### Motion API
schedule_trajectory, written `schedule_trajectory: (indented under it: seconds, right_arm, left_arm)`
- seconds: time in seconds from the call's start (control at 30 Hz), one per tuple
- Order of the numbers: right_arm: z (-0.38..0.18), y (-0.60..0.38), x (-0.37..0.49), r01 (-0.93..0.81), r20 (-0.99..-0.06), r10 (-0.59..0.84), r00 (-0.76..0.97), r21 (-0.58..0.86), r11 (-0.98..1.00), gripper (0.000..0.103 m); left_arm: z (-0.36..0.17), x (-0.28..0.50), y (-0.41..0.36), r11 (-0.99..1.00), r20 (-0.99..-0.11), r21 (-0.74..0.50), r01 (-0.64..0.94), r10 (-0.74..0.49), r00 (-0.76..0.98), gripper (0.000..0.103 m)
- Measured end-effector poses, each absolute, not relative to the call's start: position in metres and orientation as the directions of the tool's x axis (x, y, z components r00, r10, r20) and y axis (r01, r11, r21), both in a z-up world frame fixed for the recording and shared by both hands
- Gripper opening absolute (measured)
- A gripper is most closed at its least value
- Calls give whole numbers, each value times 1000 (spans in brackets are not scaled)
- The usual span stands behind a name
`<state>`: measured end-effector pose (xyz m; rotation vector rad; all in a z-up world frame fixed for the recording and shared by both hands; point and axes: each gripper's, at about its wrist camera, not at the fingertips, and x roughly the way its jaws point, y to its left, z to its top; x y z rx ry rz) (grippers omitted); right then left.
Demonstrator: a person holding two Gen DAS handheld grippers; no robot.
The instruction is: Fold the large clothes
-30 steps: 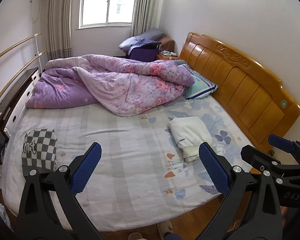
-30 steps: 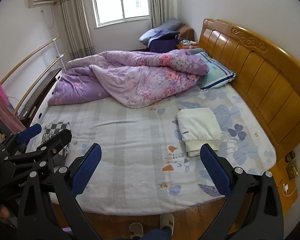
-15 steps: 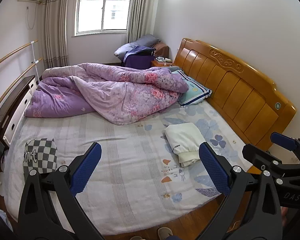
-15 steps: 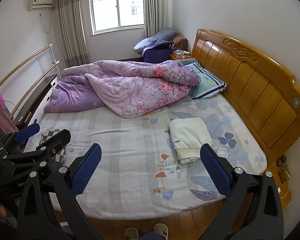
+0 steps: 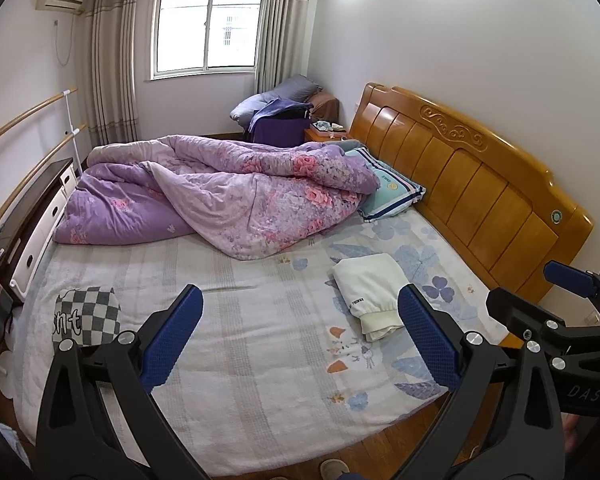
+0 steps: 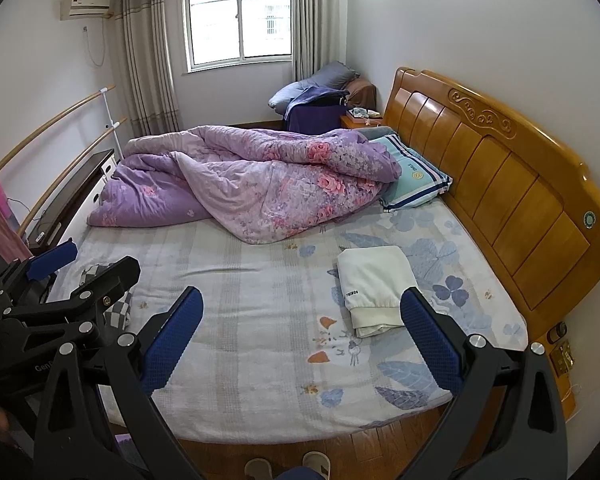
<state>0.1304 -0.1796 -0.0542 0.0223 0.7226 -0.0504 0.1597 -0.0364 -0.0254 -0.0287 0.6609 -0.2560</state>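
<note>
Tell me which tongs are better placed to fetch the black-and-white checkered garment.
Left, probably. The black-and-white checkered garment lies at the bed's left edge, just beyond the left tongs. The right tongs hang nearer the folded white garment. Both are open and empty.

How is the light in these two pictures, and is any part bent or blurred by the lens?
Left wrist view: daylight blows out the window; a ceiling glare spot sits above the headboard, which curves from fisheye distortion. Right wrist view: the same bright window and dark rounded corners; the white folded garment looks sharp, and shadows on the bed are soft. Both grippers are open.
</note>
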Motion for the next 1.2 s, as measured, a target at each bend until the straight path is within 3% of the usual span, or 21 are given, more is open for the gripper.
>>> schedule_trajectory:
  seconds: [1.2]
  right_arm:
    - [-61, -191, 155, 6, -680, -5, 734, -1, 1000, 95]
  left_arm:
    - [-27, 162, -37, 983, -618, -84, 161, -178, 766, 98]
